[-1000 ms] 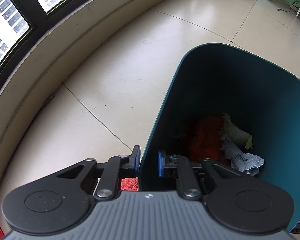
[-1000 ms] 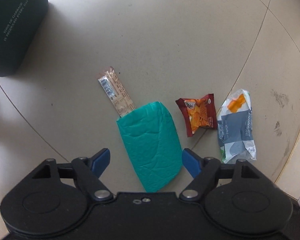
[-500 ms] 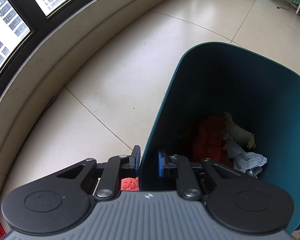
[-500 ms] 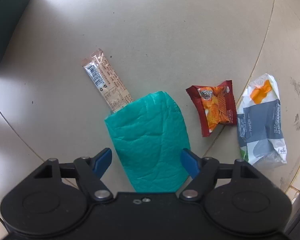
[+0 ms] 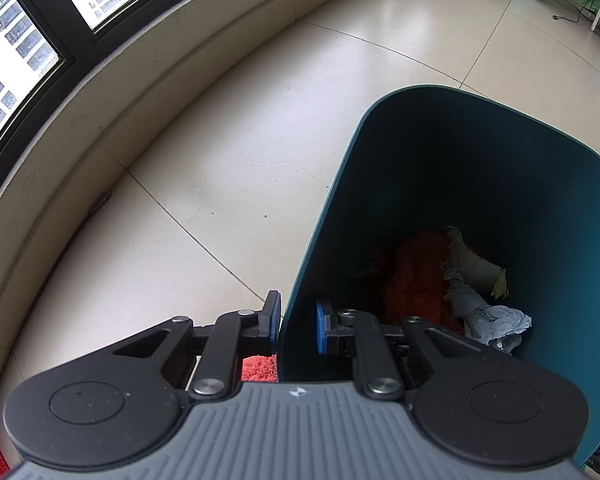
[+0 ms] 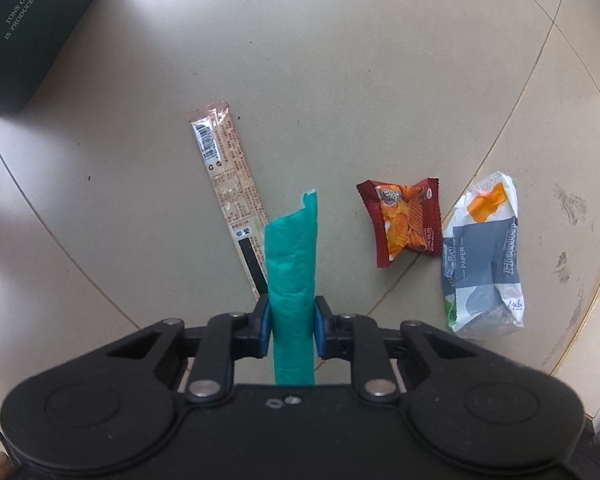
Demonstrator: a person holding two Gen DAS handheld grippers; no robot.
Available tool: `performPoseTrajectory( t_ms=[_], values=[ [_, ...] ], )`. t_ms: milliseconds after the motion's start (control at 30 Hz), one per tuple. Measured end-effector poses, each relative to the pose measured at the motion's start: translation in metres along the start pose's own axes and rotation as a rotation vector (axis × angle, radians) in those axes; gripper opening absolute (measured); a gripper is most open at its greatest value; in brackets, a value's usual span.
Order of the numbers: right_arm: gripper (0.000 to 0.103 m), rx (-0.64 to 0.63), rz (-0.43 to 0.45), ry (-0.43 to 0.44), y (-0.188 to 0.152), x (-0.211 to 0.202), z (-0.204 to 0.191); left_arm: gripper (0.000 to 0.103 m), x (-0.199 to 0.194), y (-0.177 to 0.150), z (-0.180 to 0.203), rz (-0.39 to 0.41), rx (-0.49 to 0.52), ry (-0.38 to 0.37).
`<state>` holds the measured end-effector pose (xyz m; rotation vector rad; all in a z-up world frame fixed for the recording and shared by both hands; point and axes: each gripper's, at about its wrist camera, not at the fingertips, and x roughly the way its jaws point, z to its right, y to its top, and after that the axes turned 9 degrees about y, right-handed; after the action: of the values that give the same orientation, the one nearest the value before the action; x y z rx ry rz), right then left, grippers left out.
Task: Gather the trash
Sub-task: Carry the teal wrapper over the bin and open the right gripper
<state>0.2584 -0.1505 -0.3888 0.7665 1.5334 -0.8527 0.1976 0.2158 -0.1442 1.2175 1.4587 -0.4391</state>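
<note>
Right gripper (image 6: 290, 330) pinching limp teal wrapper (image 6: 292, 264), lower centre; left gripper (image 5: 296, 324) clamping bin wall (image 5: 320, 240). Risks slipping out.

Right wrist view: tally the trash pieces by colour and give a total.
Green: 1, the green wrapper clamped in the right gripper
Beige: 1, the long bar wrapper on the floor
Red and orange: 1, the snack packet
White and grey: 1, the tissue pack
Total: 4
</note>
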Motion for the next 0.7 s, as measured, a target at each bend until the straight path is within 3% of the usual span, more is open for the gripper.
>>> performPoseTrajectory(
  t_ms=[133, 367, 533, 700],
  values=[
    [0.014, -0.016, 0.05, 0.057, -0.009, -0.04, -0.011, 0.017, 0.001, 0.001, -0.001, -0.001, -0.001, -0.002],
    [0.015, -0.041, 0.224, 0.182, -0.006, -0.132, -0.046, 0.017, 0.002, 0.001, -0.001, -0.002, -0.004, -0.004],
    [0.015, -0.06, 0.382, 0.257, 0.02, -0.207, -0.061, 0.017, 0.002, 0.001, -0.002, -0.004, -0.005, -0.006],
    [0.015, -0.118, 0.501, 0.311, 0.041, -0.257, -0.089, 0.017, 0.004, 0.002, -0.005, -0.011, -0.012, -0.02]
  ],
)
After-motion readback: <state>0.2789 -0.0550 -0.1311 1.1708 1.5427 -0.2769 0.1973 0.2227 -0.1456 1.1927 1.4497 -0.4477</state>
